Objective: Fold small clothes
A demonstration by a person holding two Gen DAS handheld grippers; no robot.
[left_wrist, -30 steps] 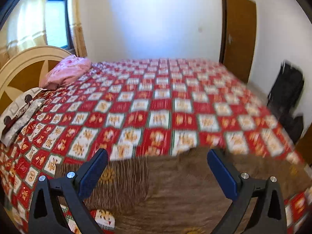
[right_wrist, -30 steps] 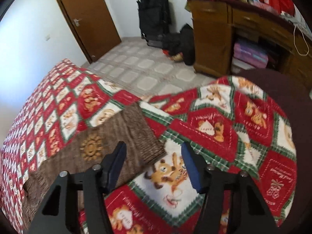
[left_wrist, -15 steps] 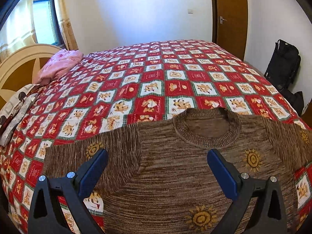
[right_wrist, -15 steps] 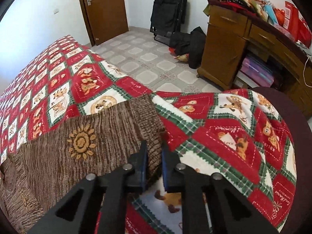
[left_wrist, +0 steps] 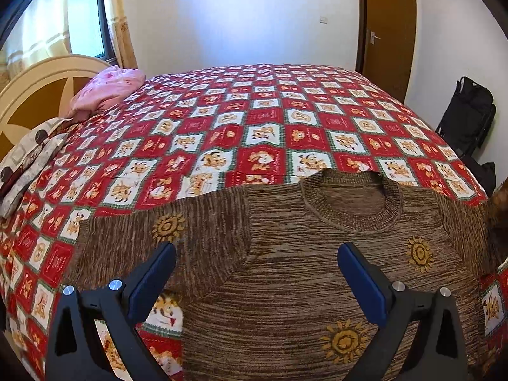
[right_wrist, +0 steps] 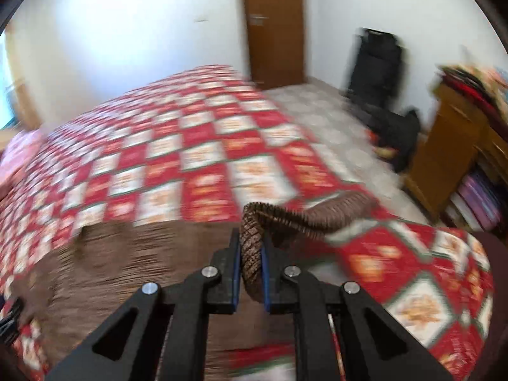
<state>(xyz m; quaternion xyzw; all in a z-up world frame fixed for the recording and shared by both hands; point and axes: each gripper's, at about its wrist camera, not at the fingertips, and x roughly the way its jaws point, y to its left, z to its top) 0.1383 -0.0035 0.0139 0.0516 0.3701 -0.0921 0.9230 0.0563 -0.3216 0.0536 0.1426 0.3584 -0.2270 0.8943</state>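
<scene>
A brown knit sweater with yellow sun motifs lies flat on the red patchwork bed cover, its neck hole pointing away from me. My left gripper is open and hovers over the sweater's chest and left sleeve, holding nothing. My right gripper is shut on the cuff of the sweater's right sleeve, which is lifted off the bed and drapes to the right. The sweater's body is blurred at lower left of the right wrist view.
A pink pillow and a folded patterned cloth lie by the headboard at left. A black bag stands by the door wall. A wooden cabinet stands right of the bed.
My right gripper, shut on the sleeve cuff half a second ago, has lifted it and swung left over the bed. My left gripper stays open and has drifted slightly right over the sweater.
</scene>
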